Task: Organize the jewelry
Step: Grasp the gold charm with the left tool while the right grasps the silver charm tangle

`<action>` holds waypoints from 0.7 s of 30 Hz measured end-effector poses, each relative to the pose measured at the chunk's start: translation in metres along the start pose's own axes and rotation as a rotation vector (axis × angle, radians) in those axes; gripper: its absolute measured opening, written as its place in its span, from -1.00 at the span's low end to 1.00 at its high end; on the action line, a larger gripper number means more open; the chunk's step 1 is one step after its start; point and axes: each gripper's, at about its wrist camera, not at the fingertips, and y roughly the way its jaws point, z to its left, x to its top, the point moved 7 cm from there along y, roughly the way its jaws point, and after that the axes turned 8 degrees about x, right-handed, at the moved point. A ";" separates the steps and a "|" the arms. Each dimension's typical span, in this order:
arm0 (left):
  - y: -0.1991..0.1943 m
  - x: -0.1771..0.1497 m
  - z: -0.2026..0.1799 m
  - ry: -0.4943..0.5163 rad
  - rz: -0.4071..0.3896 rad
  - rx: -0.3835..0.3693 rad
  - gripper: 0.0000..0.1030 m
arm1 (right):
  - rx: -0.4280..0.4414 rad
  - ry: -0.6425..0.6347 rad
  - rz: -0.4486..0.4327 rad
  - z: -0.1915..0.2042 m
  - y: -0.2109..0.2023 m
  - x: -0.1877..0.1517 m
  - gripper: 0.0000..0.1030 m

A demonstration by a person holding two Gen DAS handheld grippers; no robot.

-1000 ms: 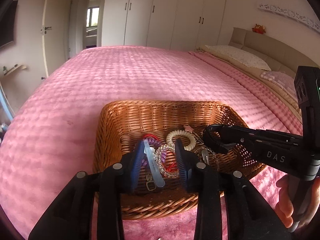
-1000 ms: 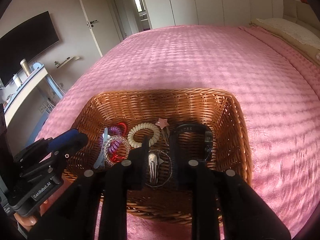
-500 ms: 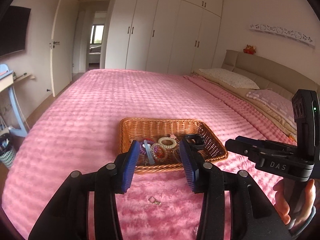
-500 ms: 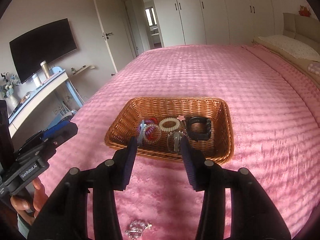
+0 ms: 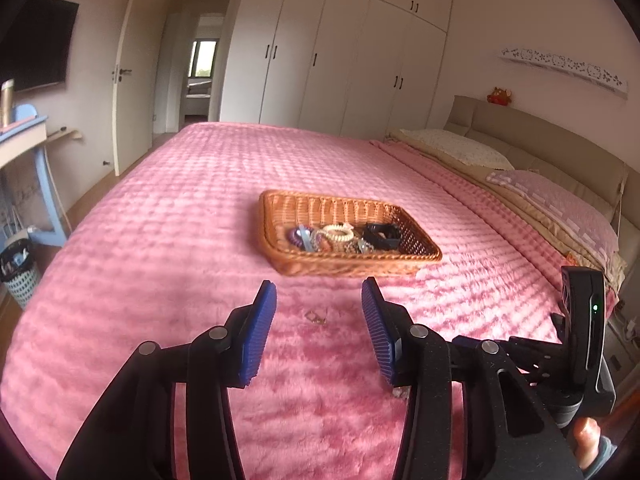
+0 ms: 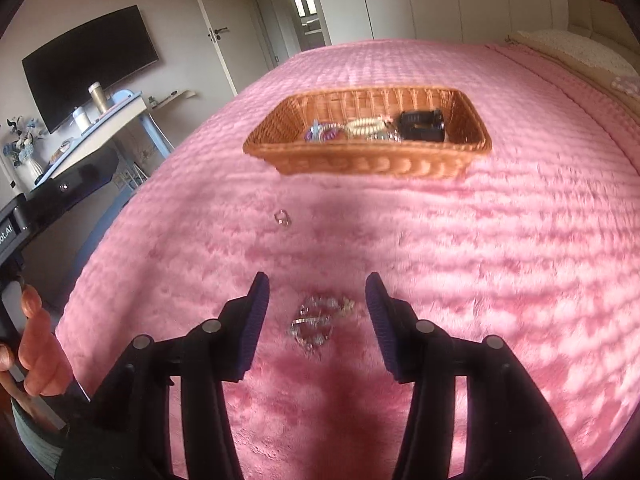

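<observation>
A: Left gripper [image 5: 319, 294] in left wrist view: jaws apart, just been opening, nothing between the pads. Small ring [image 5: 315, 317] lies on the pink bedspread [image 5: 160, 240] just ahead of the tips, untouched

B: Basket?

A: Wicker basket [image 5: 352, 262] sits mid-bed, well beyond the ring. Hair ties, bracelets and a black watch [image 5: 382, 235] piled along its near wall

B: Right side?

A: Right gripper [image 6: 317, 289] in right wrist view: jaws apart too, just been opening, not gripping. Silver jewelry cluster [image 6: 318, 322] lies on the bedspread between the fingers, pads clear of it. Ring sits further out to the left, between cluster and basket; basket toward the bed's far side
</observation>
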 end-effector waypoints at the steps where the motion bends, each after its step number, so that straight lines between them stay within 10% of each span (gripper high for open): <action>1: 0.003 -0.008 0.002 -0.003 0.017 0.000 -0.15 | 0.003 0.006 0.018 0.000 0.007 -0.008 0.03; 12: 0.051 -0.052 0.007 -0.005 0.164 -0.011 -0.15 | -0.053 -0.006 0.098 0.004 0.042 -0.030 0.00; 21: 0.094 -0.063 -0.019 0.055 0.270 -0.084 -0.15 | -0.107 -0.039 0.097 -0.022 0.047 -0.007 -0.71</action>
